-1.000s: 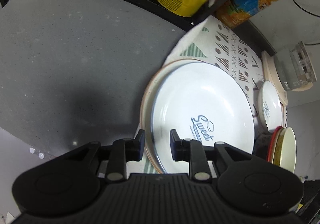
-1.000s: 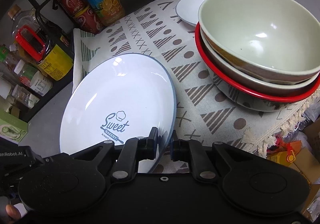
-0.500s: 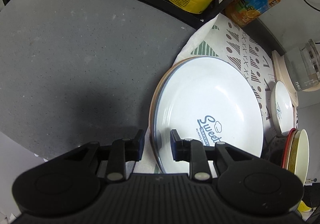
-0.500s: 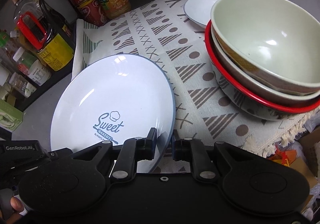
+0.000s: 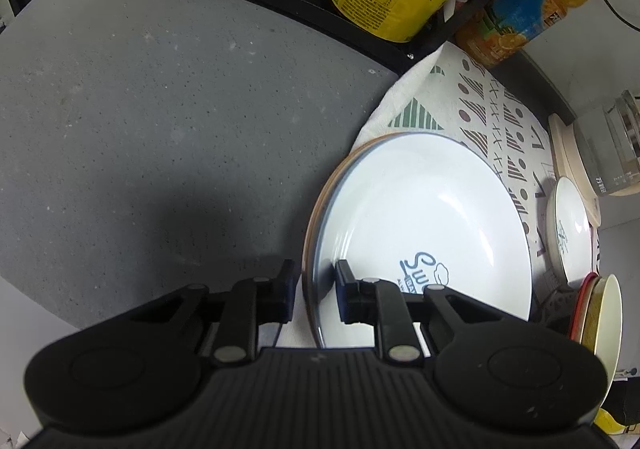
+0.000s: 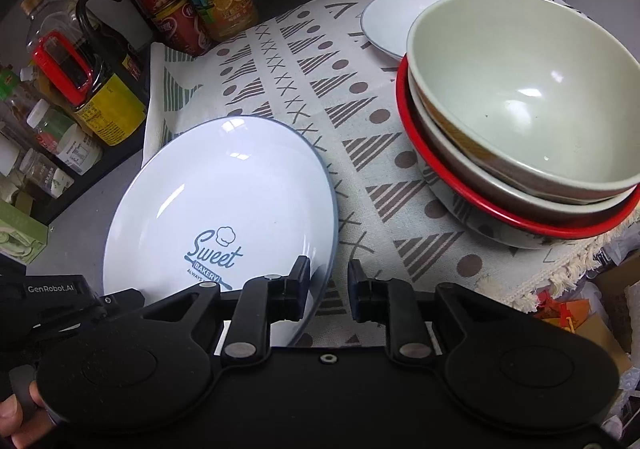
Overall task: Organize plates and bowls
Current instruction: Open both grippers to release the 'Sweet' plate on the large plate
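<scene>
Dim overhead light, plate (image 6: 224,205) glare (soft), fisheye-bent edges

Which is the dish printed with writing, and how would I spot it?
Find the patterned cloth on the grey counter. At its near left corner lies a big white plate, both grippers' fingers straddling its rim. Only it carries blue "Sweet Bakery" lettering; the stacked bowls carry none.

Before me: speckled grey countertop (image 5: 168,121), patterned cloth (image 6: 320,97) draped over its right part. Black wire rack (image 5: 280,17) crowded with bottles along back edge. Pale wall (image 5: 580,49) behind. Overhead light glares.
</scene>
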{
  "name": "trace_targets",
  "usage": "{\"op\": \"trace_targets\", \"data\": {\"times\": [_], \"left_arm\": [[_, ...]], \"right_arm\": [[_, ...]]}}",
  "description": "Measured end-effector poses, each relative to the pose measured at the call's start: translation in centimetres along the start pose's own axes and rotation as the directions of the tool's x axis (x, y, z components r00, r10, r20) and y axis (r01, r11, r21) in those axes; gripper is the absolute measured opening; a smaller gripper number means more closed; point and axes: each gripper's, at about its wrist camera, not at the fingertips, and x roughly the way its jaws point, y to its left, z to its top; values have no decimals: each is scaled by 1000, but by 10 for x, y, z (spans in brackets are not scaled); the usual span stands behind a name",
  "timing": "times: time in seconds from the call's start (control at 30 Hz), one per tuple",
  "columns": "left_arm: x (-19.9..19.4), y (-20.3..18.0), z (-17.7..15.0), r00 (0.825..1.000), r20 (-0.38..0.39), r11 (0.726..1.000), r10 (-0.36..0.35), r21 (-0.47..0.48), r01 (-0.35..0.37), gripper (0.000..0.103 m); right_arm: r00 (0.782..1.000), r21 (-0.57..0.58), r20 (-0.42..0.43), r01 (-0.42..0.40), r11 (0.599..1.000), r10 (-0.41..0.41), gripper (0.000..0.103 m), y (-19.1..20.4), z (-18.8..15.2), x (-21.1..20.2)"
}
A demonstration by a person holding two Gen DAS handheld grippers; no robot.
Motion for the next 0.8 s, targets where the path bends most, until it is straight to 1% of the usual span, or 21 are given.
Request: {"op": "trace_targets", "data": {"times": [0.07, 0.13, 0.17, 0.23, 0.27, 0.3, 0.33, 0.4, 0.43, 0.5, 0.53, 0.57, 0.6, 0.63, 0.7, 0.73, 0.8], "left_arm": [[-2, -1, 2, 1000, -3, 1000, 0, 0, 0, 19], [-5, -2, 3, 1000, -6, 1000, 10, -3, -10, 20], [-8, -2, 3, 1000, -1, 1000, 15, -5, -15, 23], [-16, -2, 3, 1000, 16, 1000, 0, -9, 1, 24], [-19, -3, 3, 1000, 18, 1000, -11, -5, 11, 28], [-21, -4, 3, 1000, 15, 1000, -15, 0, 15, 33], [-24, -5, 4, 1000, 12, 1000, -16, 5, 15, 36], [-31, -5, 4, 1000, 20, 1000, -17, 11, 16, 47], [-34, -6, 3, 999, 28, 1000, -20, 19, 20, 50], [-42, -8, 2, 998, 40, 998, -40, 47, 38, 58], [-45, -8, 1, 998, 43, 997, -50, 55, 48, 60], [-48, -7, 0, 997, 45, 997, -57, 57, 54, 63], [-51, -6, -1, 997, 48, 997, -60, 56, 57, 68], [-55, -4, -1, 997, 50, 997, -62, 55, 59, 71], [-61, -1, -2, 997, 39, 996, -68, 51, 66, 81], [-64, 1, -3, 996, 37, 996, -77, 49, 75, 82], [-71, 2, -3, 995, 34, 994, -94, 55, 92, 85]], "right_arm": [[1000, -2, 0, 4, 1000, -4, 22, 0, 1, -2], [1000, -4, -3, -9, 1000, 9, 22, -1, 1, -5], [1000, -12, -4, -14, 1000, 14, 22, 0, 2, -7], [1000, -35, 1, -16, 999, 16, 22, 2, 3, -10], [1000, -42, 3, -18, 999, 18, 23, 2, 3, -12], [1000, -46, 7, -22, 999, 22, 26, 2, 4, -15], [1000, -49, 10, -25, 999, 26, 28, 2, 4, -17], [999, -59, 19, -26, 998, 27, 38, 4, 4, -23], [999, -68, 28, -24, 997, 26, 40, 6, 3, -26], [999, -87, 41, -27, 996, 30, 49, 9, 3, -31], [998, -95, 46, -29, 995, 33, 52, 11, 2, -34], [998, -100, 53, -30, 995, 35, 56, 13, 1, -36], [997, -106, 60, -33, 994, 39, 61, 15, 0, -39], [997, -113, 66, -36, 993, 43, 63, 17, 0, -42], [996, -121, 74, -37, 992, 47, 68, 20, -2, -45], [996, -122, 79, -37, 992, 47, 70, 22, -2, -47], [995, -118, 90, -36, 992, 47, 81, 23, -3, -53]]}}
